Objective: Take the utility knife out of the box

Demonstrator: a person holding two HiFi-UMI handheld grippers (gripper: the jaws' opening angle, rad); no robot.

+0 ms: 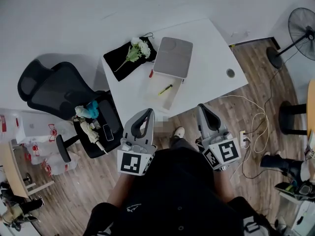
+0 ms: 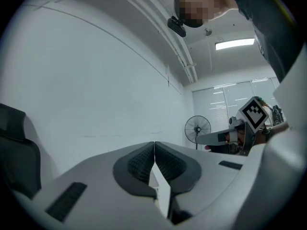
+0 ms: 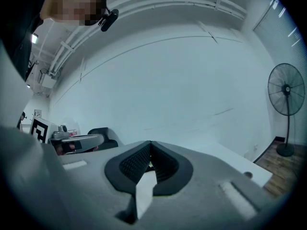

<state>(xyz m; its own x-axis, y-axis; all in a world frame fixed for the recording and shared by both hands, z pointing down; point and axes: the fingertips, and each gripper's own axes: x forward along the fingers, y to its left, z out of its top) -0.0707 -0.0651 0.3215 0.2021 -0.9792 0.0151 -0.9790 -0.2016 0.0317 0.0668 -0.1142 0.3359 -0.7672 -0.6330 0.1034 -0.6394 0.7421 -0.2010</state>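
The person is standing at the near edge of the white table, holding 2 grippers low in front of the body, both pointing toward the tabletop. The left gripper is keeping its jaws pressed together at the tips, and nothing is sitting between its ribbed pads. The right gripper is doing the same, its jaws meeting and gripping nothing. The utility knife, a slim yellow one, is lying inside the open white box, which is sitting ahead of both grippers and roughly between them, well apart from either. A gray lid is resting at the box's far end. Farther ahead of the left gripper and to the left of the box, a black cloth is lying on the table with white flowers on it. Out to the left gripper's left, a black office chair is carrying a heap of small clutter. Off to the right gripper's right, cables are trailing across the wooden floor, and a standing fan is standing beyond them.
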